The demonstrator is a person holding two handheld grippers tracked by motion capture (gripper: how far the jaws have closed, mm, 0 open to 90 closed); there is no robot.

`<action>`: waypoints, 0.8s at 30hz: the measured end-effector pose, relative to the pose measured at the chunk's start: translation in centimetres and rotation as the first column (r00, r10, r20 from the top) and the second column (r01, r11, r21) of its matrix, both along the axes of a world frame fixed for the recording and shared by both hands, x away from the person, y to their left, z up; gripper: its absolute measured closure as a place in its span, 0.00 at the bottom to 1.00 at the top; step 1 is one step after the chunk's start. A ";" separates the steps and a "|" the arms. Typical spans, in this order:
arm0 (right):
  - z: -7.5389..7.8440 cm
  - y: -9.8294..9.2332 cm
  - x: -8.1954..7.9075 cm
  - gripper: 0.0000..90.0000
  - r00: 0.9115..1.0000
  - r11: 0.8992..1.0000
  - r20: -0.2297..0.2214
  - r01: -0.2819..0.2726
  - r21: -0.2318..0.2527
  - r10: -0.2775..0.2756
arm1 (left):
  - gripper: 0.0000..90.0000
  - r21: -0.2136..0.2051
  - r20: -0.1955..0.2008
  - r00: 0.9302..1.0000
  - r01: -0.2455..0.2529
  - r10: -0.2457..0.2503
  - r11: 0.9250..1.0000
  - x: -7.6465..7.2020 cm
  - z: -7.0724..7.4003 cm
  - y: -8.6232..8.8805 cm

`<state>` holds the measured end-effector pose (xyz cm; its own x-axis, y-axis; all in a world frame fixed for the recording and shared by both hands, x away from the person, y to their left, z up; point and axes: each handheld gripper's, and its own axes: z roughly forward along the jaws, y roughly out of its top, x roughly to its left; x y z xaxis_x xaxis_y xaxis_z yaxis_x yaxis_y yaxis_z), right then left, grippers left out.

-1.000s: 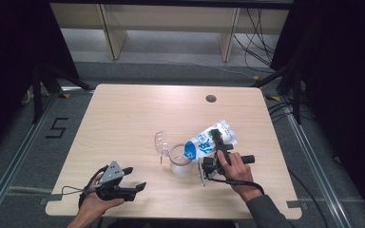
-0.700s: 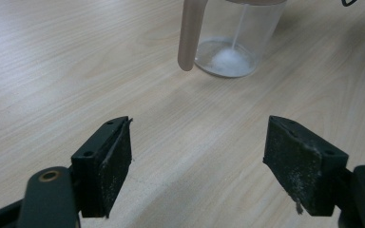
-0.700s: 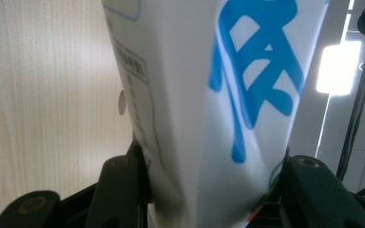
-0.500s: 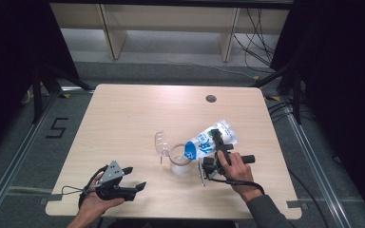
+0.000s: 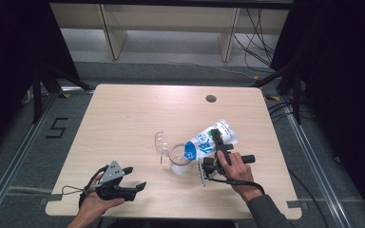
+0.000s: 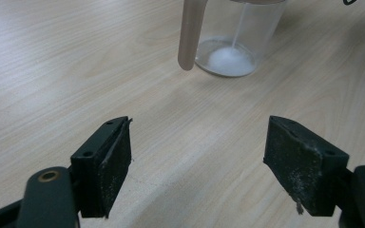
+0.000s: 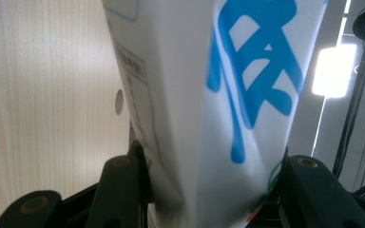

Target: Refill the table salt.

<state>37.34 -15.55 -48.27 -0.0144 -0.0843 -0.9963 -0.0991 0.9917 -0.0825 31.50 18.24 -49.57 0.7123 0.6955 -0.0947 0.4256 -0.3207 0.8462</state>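
A pale wooden surface stands in a dark room, shelving legs behind it and a small round port near its far edge at about 1 o'clock. Just right of centre, the right gripper is clamped across a white-and-blue bag, its jaws pressing both sides. The bag is tipped so its mouth points toward 8 o'clock, over a clear measuring cup. From the left gripper view a thin white stream falls into the cup, where a little heap of white powder has collected on the bottom. The tilt looks chosen to keep the pour slow. The cup's handle sticks out toward 10 o'clock, away from the bag, leaving the rim clear. The left gripper rests at about 7 o'clock with jaws apart, holding nothing, seemingly parked out of the way while facing the cup.
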 end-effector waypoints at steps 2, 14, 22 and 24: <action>0.0 0.0 0.0 0.64 1.000 1.000 -0.001 -0.002 0.000 0.002 | 0.26 0.003 0.000 1.000 -0.003 0.003 1.000 0.0 0.0 0.0; 0.1 -0.1 0.3 0.64 0.999 0.999 0.018 -0.042 -0.022 0.042 | 0.26 0.000 0.000 1.000 0.000 0.000 1.000 0.0 0.0 0.0; 0.4 0.0 0.1 0.65 1.000 0.998 0.016 -0.025 -0.066 0.026 | 0.27 -0.003 0.002 1.000 0.001 -0.001 1.000 0.0 0.0 0.0; -0.1 -0.1 0.1 0.65 1.000 1.000 0.013 -0.024 0.004 0.024 | 0.26 -0.003 0.003 1.000 0.002 -0.002 1.000 0.0 0.0 0.0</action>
